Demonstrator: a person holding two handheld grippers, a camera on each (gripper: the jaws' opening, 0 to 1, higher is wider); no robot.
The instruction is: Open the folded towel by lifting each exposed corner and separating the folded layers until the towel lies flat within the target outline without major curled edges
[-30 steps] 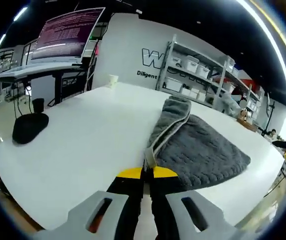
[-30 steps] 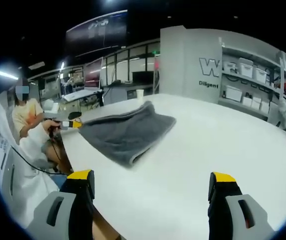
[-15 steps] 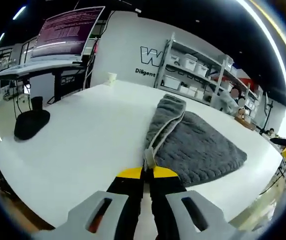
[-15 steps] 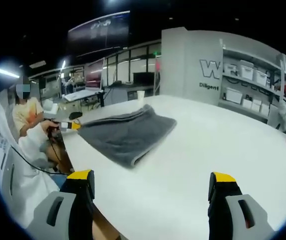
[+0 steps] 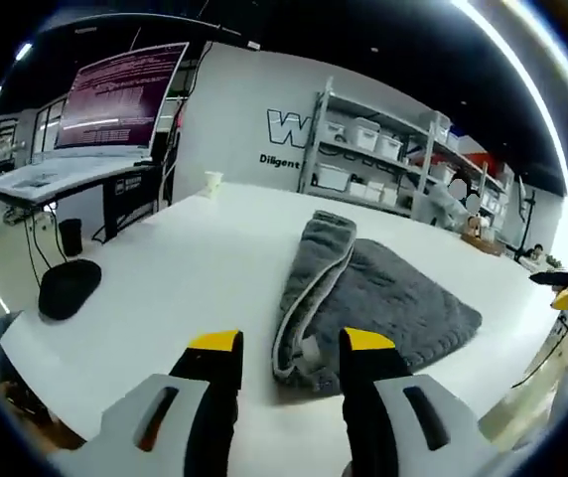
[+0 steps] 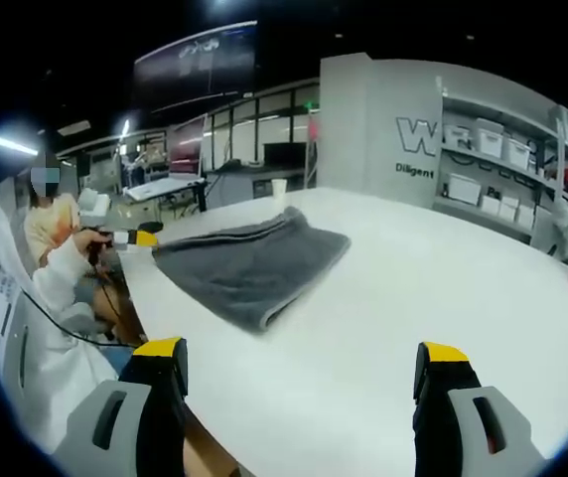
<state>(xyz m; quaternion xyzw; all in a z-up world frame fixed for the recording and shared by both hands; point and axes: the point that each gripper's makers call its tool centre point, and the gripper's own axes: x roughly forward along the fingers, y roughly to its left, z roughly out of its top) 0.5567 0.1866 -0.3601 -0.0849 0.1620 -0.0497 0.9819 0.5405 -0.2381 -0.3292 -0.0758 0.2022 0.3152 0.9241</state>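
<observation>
A grey folded towel with a pale edge band lies on the white table. Its near folded corner rests on the table just ahead of my left gripper, which is open with nothing in it. In the right gripper view the same towel lies across the table, well ahead and to the left. My right gripper is open wide and hangs over the table's near edge. A person's hand holds the left gripper at the towel's left end.
A paper cup stands at the table's far edge, also seen as the cup in the right gripper view. A black round object sits below the table's left side. Shelves with bins line the back wall. A seated person is at the left.
My left gripper's jaws have opened and let go of the towel's corner, which now lies on the table. The right gripper has stayed where it was.
</observation>
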